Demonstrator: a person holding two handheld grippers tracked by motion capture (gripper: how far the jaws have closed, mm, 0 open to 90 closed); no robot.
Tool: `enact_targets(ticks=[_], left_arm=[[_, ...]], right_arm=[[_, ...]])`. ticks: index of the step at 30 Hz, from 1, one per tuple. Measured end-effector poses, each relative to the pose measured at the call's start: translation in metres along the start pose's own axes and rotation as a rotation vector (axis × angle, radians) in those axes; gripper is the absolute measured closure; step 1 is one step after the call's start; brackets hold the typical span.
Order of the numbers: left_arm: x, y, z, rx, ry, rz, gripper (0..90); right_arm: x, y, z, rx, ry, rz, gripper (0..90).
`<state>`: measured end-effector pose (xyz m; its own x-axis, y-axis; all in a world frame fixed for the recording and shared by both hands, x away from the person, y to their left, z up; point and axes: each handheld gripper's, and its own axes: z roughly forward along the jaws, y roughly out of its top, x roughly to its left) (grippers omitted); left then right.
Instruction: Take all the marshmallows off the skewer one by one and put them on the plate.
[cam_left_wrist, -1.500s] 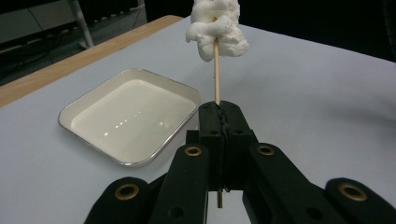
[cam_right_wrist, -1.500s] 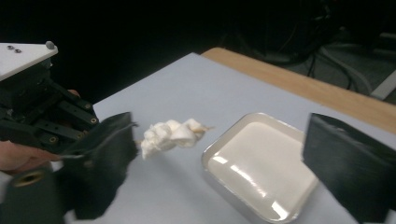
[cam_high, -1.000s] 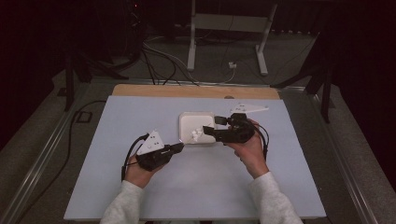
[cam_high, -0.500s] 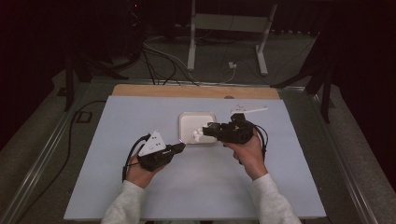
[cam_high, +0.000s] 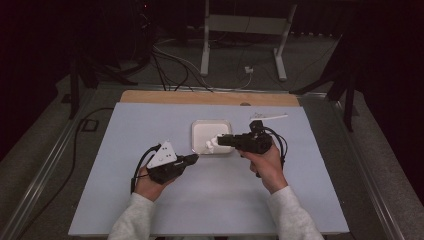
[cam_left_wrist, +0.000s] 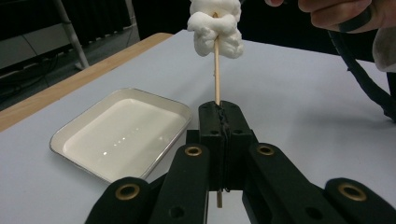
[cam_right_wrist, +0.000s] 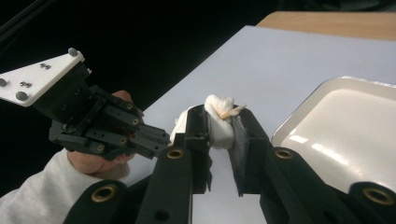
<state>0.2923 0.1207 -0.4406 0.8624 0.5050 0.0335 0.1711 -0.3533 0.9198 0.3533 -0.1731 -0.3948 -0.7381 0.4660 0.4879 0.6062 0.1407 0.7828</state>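
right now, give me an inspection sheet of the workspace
surface: pale blue mat on a table with a wooden far edge.
job's things: white tray, glossy inside, on the mat; thin wooden skewer carrying a white lump near its tip.
clutter: a small white item near the mat's far right edge, too small to tell.
grippers: left gripper shut on the skewer; right gripper has its jaws closed on the white lump, beside the tray.
cables: a black cable trails from the left gripper, another from the right.
surroundings: dark room, white stand legs and loose wires on the floor beyond the table.
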Motion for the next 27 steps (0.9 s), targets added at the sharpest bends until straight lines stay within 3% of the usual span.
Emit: enact_targets(ticks=[13, 15, 16, 19, 22, 27], left_arm=[[0.007, -0.006, -0.007, 0.006, 0.008, 0.001, 90.0], [0.008, -0.007, -0.008, 0.022, 0.018, 0.007, 90.0], [0.009, -0.009, -0.008, 0.044, 0.032, 0.015, 90.0], [0.013, -0.014, -0.01, 0.043, 0.039, -0.012, 90.0], [0.017, -0.015, -0.011, 0.027, 0.054, -0.041, 90.0], [0.016, -0.013, -0.009, 0.031, 0.063, -0.053, 90.0]], right_arm=[[0.005, 0.003, -0.005, -0.072, -0.07, -0.029, 81.9], [0.003, 0.004, -0.01, -0.089, -0.074, -0.025, 82.3], [0.003, 0.004, -0.014, -0.112, -0.105, -0.028, 82.5], [-0.005, 0.009, -0.034, -0.178, -0.111, -0.002, 82.4], [-0.005, 0.011, -0.041, -0.147, -0.154, -0.045, 81.7], [-0.016, 0.006, -0.031, -0.122, -0.177, -0.028, 80.3]])
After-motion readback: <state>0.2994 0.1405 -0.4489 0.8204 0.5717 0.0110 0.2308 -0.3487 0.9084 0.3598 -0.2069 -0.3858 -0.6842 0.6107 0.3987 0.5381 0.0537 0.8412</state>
